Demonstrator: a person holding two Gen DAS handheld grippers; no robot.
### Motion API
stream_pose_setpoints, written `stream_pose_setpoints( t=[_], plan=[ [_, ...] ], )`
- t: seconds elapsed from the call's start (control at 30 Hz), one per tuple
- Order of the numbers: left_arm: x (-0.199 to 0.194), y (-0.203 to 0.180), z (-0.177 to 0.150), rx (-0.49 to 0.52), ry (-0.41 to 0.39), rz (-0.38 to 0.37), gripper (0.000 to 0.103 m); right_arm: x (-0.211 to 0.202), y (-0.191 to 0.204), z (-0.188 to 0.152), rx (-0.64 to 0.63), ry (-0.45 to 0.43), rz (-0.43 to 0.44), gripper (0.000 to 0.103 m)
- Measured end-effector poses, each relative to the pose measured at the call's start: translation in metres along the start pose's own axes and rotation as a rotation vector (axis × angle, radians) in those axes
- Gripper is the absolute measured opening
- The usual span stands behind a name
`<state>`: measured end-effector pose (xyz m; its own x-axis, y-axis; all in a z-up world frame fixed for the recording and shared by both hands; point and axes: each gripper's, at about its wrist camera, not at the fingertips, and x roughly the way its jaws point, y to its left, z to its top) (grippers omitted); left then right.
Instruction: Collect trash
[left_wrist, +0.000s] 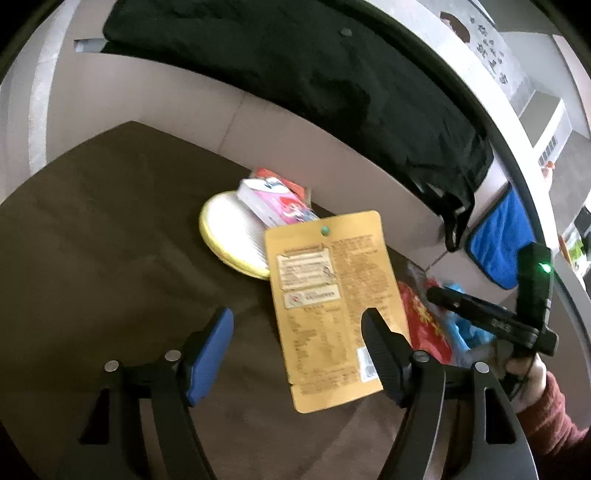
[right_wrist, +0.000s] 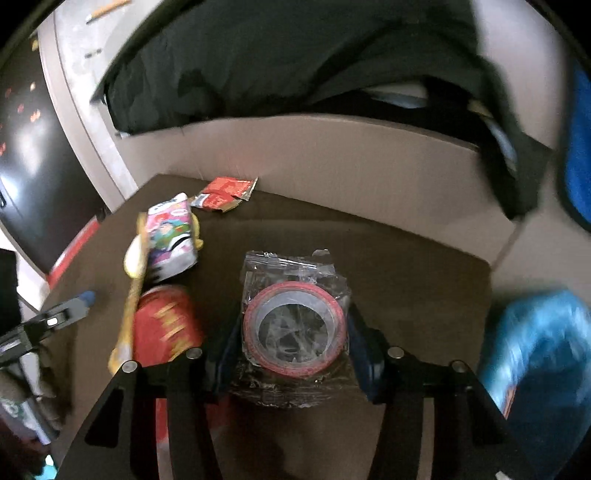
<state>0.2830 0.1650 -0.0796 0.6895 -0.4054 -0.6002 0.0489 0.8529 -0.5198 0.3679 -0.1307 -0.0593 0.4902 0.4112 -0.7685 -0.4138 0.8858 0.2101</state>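
In the left wrist view my left gripper (left_wrist: 299, 325) is open above a dark brown table (left_wrist: 92, 240). A flat golden packet (left_wrist: 328, 306) lies or hangs by its right finger; I cannot tell whether it touches. Beyond it are a yellow-rimmed plate (left_wrist: 229, 236), a pink carton (left_wrist: 273, 201) and a red wrapper (left_wrist: 291, 182). A red bag (left_wrist: 424, 317) lies to the right. In the right wrist view my right gripper (right_wrist: 291, 332) is shut on a red tape roll in clear plastic (right_wrist: 295, 321). The carton (right_wrist: 171, 232), red wrapper (right_wrist: 223, 192) and red bag (right_wrist: 162, 321) lie left of it.
A black cloth (left_wrist: 314, 81) hangs over a beige sofa edge (left_wrist: 332, 147) behind the table. A blue towel (left_wrist: 498, 240) hangs at the right. A blue plastic bag (right_wrist: 535, 347) is at the right of the right gripper. The other gripper (left_wrist: 517, 314) shows at the right.
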Motion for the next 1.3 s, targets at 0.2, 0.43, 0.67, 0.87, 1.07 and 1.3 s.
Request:
stream_pose_setpoints(
  t=[0.2, 0.43, 0.67, 0.87, 1.07, 1.3],
  plan=[
    [-0.001, -0.026, -0.006, 0.052, -0.008, 0.023, 0.072, -0.028, -0.001, -0.032, 0.054, -0.033, 0.019, 0.049],
    [0.003, -0.03, -0.008, 0.031, -0.015, 0.082, 0.073, -0.044, 0.003, -0.069, 0.107, -0.058, 0.054, 0.049],
    [0.0, -0.044, -0.019, 0.095, 0.031, 0.131, 0.073, -0.051, 0.009, -0.094, 0.13, -0.046, 0.044, 0.049],
    [0.003, -0.045, -0.022, 0.063, 0.07, 0.147, 0.073, -0.059, 0.014, -0.104, 0.143, -0.049, 0.061, 0.051],
    [0.016, -0.08, -0.038, 0.298, 0.08, 0.191, 0.073, -0.057, 0.027, -0.114, 0.068, -0.038, 0.003, 0.06],
    [0.036, -0.114, -0.057, 0.648, 0.03, 0.357, 0.073, -0.062, 0.019, -0.117, 0.106, -0.05, 0.023, 0.06]
  ],
)
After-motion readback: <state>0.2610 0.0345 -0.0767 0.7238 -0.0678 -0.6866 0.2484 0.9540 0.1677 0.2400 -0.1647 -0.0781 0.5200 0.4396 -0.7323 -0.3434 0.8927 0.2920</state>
